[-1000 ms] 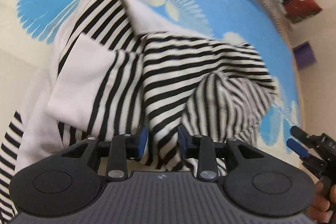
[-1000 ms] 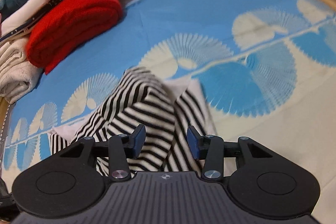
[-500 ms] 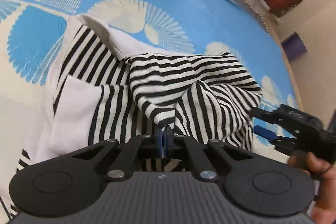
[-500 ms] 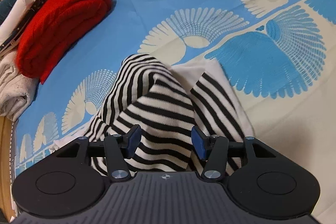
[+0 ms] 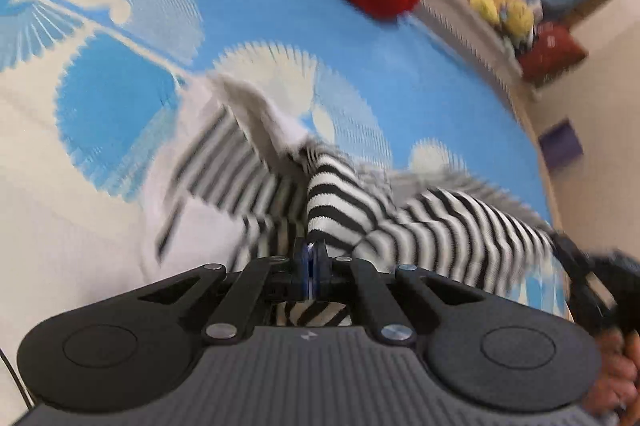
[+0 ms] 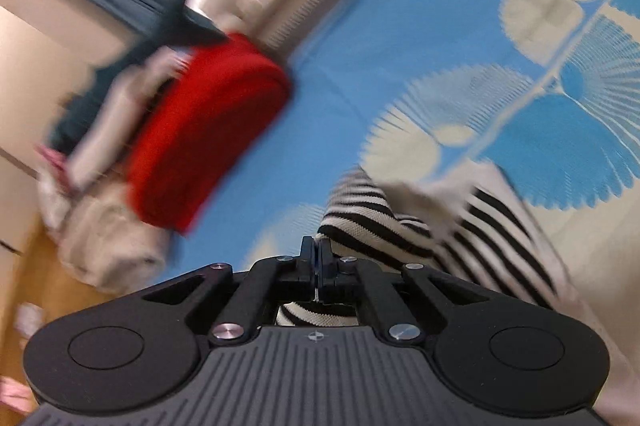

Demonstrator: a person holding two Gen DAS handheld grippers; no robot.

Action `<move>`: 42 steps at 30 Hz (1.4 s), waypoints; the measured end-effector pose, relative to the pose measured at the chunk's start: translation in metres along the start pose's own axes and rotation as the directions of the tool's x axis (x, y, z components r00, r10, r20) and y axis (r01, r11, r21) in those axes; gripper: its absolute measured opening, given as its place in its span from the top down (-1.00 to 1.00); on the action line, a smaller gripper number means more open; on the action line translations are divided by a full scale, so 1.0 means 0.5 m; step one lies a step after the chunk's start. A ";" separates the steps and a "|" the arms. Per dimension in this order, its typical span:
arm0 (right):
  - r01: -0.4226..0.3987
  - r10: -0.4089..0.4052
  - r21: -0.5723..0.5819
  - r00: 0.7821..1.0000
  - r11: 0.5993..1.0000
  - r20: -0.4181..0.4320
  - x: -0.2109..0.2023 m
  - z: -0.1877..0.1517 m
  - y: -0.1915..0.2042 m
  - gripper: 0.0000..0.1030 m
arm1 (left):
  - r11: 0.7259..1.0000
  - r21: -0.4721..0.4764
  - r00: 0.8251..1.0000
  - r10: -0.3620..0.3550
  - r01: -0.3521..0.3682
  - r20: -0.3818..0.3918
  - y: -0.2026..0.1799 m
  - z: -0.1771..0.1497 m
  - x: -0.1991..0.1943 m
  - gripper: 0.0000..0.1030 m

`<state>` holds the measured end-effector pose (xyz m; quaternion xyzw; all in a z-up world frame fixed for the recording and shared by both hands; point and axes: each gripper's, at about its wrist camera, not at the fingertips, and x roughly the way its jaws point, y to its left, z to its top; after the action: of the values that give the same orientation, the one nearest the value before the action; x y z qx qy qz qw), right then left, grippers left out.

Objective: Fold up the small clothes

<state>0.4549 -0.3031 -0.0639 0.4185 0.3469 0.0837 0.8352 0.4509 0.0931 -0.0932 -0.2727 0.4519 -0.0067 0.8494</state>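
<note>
Both hand-held grippers were clenched on the striped garment (image 5: pixel 420 222): the left hand-held gripper (image 5: pixel 314 268) pinched a fold of it between blue pads, and the right hand-held gripper (image 6: pixel 318 266) gripped another bunched edge. The garment hung partly lifted over the blue patterned bed cover (image 5: pixel 280 14), its far part trailing on the cover. To do this step well, I judged that both grips should travel together, keeping the edge taut and level so the fold lands square. A red folded garment (image 6: pixel 208 130) lay well apart. No containers were visible.
</note>
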 end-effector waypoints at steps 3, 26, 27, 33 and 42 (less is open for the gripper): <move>-0.005 0.008 0.035 0.996 0.999 -0.089 -0.032 0.003 -0.013 1.00 | 1.000 -0.007 0.998 0.019 -0.019 0.054 0.013 0.012 -0.026 0.98; 0.195 -0.187 0.055 0.974 0.979 -0.130 0.054 -0.033 -0.075 0.99 | 0.986 -0.167 0.997 0.035 -0.024 0.062 0.035 0.025 -0.015 0.98; 0.168 -0.161 0.071 0.982 0.983 -0.095 0.037 -0.030 -0.066 0.99 | 0.991 -0.135 0.993 0.024 -0.008 0.115 0.027 0.033 -0.034 0.98; 0.248 -0.233 0.096 0.962 0.964 -0.144 -0.019 -0.050 -0.078 0.99 | 0.973 -0.204 0.994 0.102 -0.110 -0.048 0.080 0.027 -0.007 0.97; 0.439 -0.409 0.090 0.882 0.894 -0.235 0.006 -0.064 -0.131 0.88 | 0.958 -0.193 0.969 0.180 -0.211 -0.171 0.102 0.014 0.017 0.24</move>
<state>0.4262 -0.3228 -0.1279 0.3786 0.5212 -0.0824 0.7604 0.4494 0.1376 -0.1206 -0.3131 0.5381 0.1044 0.7756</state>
